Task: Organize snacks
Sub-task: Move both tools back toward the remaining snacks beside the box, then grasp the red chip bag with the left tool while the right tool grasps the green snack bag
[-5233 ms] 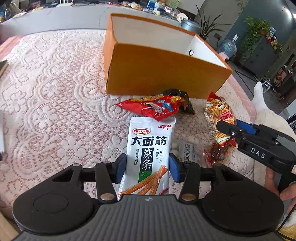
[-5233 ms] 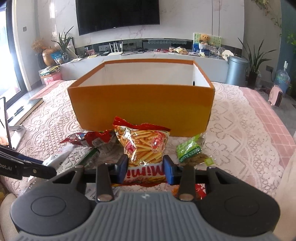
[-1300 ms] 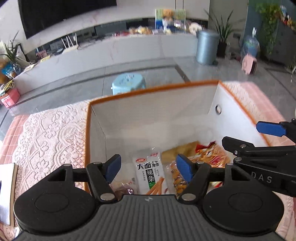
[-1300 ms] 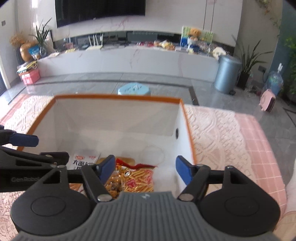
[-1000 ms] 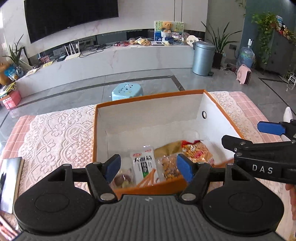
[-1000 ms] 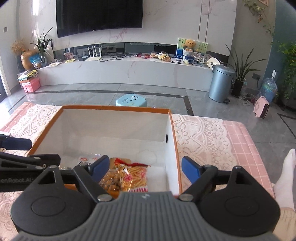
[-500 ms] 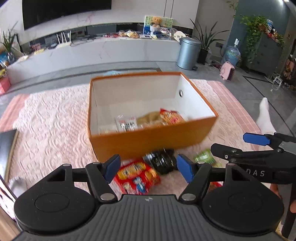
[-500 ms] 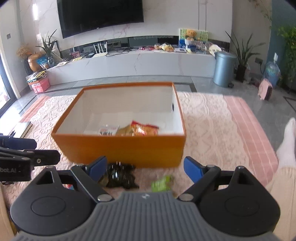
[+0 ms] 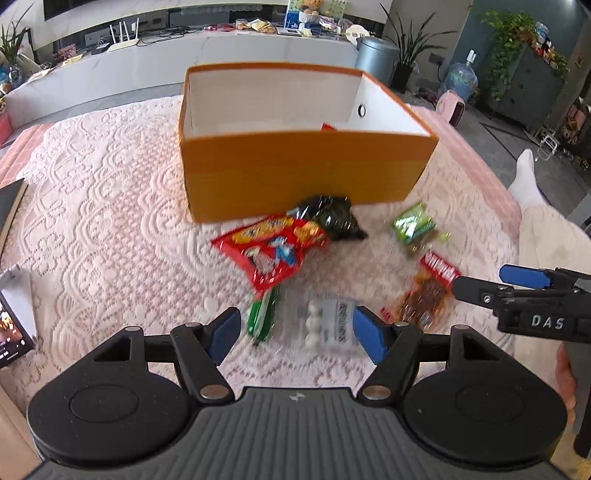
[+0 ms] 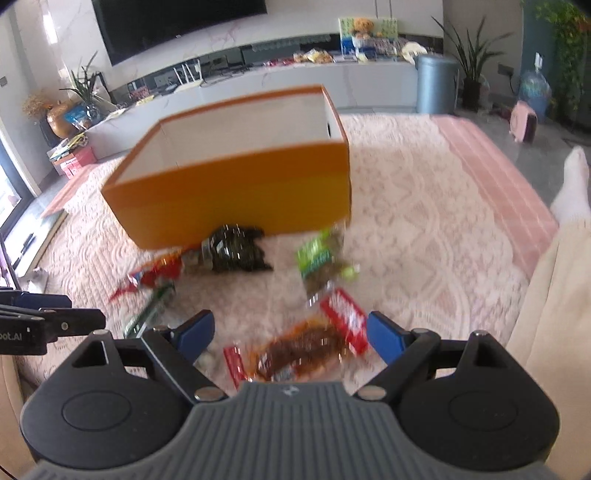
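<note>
Hovering empty, both the left gripper (image 9: 297, 329) and right gripper (image 10: 287, 336) are holding jaws wide. The brown snack packet (image 10: 301, 352) is looking light and crinkly; pinching its sealed edge seems safest.

A home living room: a big dark television (image 10: 177, 22) hangs on a marble wall above a long low cabinet (image 9: 221, 44) cluttered with routers and a teddy bear (image 10: 364, 26), with potted plants (image 10: 469, 55), a bin (image 10: 434, 83) and a tiled floor.
</note>
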`<action>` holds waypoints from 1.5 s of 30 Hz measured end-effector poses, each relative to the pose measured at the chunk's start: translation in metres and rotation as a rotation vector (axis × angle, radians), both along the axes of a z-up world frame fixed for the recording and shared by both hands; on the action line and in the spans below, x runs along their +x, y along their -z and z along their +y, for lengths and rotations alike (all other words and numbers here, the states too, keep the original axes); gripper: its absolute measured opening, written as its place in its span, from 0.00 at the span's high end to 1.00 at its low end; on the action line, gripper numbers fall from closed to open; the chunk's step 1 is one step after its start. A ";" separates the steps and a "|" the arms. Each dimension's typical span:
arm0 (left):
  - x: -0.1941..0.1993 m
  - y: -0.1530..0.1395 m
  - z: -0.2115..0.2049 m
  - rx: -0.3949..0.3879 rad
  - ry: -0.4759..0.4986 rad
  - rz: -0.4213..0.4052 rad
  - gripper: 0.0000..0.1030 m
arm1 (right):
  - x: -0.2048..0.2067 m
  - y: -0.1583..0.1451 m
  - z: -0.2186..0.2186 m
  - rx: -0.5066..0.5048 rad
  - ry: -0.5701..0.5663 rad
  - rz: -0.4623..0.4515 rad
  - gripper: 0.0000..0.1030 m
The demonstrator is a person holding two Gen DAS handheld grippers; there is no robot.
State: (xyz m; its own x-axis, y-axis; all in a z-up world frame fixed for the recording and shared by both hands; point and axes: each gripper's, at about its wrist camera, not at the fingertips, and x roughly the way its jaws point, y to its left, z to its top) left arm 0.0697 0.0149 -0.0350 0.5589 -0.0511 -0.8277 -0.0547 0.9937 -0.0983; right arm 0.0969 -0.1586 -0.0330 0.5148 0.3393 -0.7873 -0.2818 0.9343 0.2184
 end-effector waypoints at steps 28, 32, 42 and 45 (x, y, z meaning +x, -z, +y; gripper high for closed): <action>0.023 0.037 -0.017 0.320 0.129 -0.153 0.22 | 0.027 0.034 0.008 -0.061 -0.011 -0.008 0.21; 0.034 0.041 -0.021 0.379 0.164 -0.160 0.22 | 0.040 0.030 0.014 -0.140 -0.080 -0.074 0.21; 0.054 0.059 -0.020 0.418 0.194 -0.123 0.23 | 0.073 0.043 0.028 -0.171 -0.139 -0.076 0.29; 0.057 0.063 -0.021 0.419 0.199 -0.119 0.27 | 0.076 0.047 0.034 -0.174 -0.140 -0.085 0.33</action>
